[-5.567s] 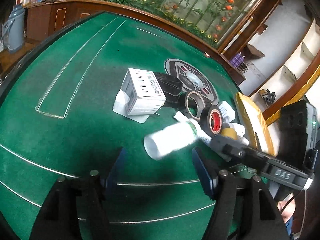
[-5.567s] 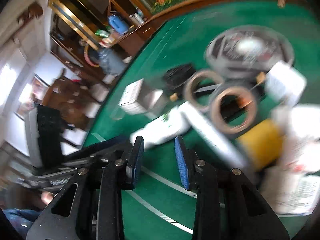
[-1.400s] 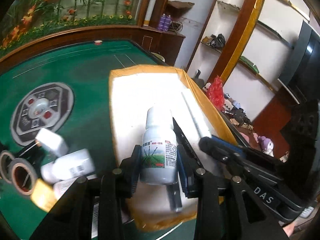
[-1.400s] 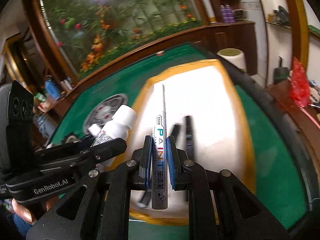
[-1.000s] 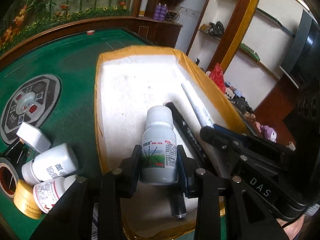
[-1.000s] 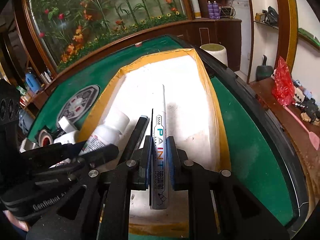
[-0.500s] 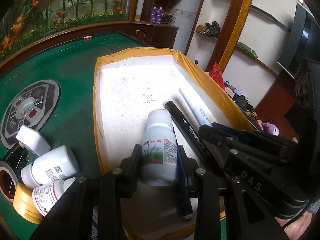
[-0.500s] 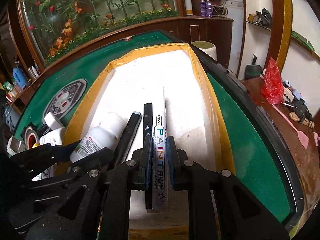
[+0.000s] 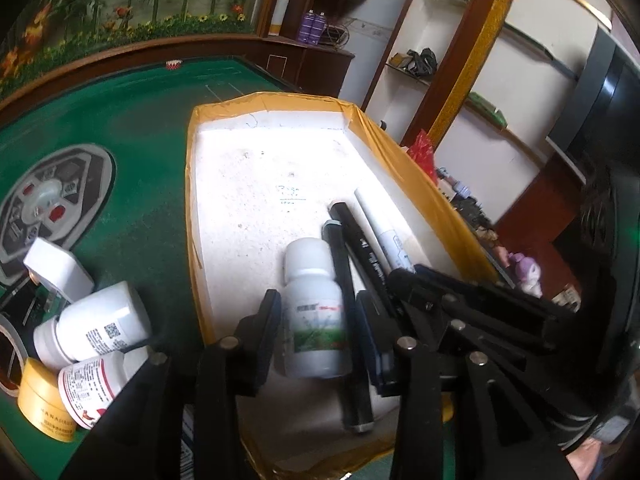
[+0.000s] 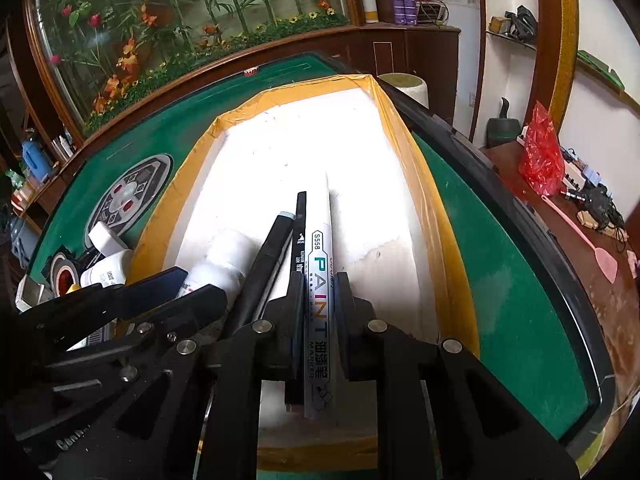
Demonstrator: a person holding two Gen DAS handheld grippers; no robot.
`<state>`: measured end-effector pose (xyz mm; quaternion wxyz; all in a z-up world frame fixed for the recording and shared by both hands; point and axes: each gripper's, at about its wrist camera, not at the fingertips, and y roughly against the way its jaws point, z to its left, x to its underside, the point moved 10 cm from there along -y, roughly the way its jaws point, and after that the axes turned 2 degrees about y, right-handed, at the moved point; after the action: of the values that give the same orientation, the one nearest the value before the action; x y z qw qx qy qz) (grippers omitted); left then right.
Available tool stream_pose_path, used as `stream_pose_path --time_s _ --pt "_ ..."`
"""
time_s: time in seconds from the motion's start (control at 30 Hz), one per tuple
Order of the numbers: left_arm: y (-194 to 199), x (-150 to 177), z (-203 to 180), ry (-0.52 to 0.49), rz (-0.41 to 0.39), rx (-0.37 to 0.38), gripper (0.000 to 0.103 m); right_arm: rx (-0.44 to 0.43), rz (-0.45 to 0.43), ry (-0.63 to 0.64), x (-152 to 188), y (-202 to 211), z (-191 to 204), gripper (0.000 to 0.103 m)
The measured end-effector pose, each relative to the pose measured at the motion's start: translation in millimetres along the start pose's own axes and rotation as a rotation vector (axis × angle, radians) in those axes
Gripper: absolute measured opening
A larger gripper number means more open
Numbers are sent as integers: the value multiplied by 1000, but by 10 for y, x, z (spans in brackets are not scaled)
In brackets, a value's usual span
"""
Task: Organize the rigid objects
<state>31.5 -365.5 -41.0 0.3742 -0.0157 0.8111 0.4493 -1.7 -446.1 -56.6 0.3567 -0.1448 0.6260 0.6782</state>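
While left tool [image 9: 316, 316] opens, bottle [image 9: 316, 312] apparently loose between pads.

A tray [image 9: 192, 200] sits on the counter [image 9: 132, 140]. In it, near its close end, a small bottle [image 9: 314, 312] lies between the opened jaws of the left gripper [image 9: 316, 320], apart from both. Just right of the bottle lie two markers [image 9: 346, 300] side by side, then a paint marker [image 10: 320, 292] clamped in the right gripper [image 10: 318, 304]. Left of the tray, on the counter, lie two bottles [image 9: 92, 326], a jar [image 9: 42, 398] before them and a small box [image 9: 56, 270] behind them.
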Motion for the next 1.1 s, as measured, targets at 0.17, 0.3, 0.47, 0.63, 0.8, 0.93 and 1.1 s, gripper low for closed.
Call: stream_pose_path --time_s 0.17,0.3,0.47,0.63,0.8,0.93,1.1 --pt "66 -28 8 14 -21 8 51 3 2 -8 44 35 19 15" --pt "124 -65 33 23 -43 10 51 3 -8 8 56 162 67 15" --pt "347 -187 106 62 -130 8 51 130 -207 107 -160 657 174 18" --pt "551 -262 201 94 -188 -13 51 165 -377 159 -221 920 284 59" --pt "673 -252 328 21 -197 -146 52 56 -273 180 -138 786 501 59" --pt "926 -271 546 10 -234 -201 52 53 -263 218 -114 769 620 59" --pt "1286 -122 1170 110 -246 -276 52 -12 -216 212 -53 638 817 59"
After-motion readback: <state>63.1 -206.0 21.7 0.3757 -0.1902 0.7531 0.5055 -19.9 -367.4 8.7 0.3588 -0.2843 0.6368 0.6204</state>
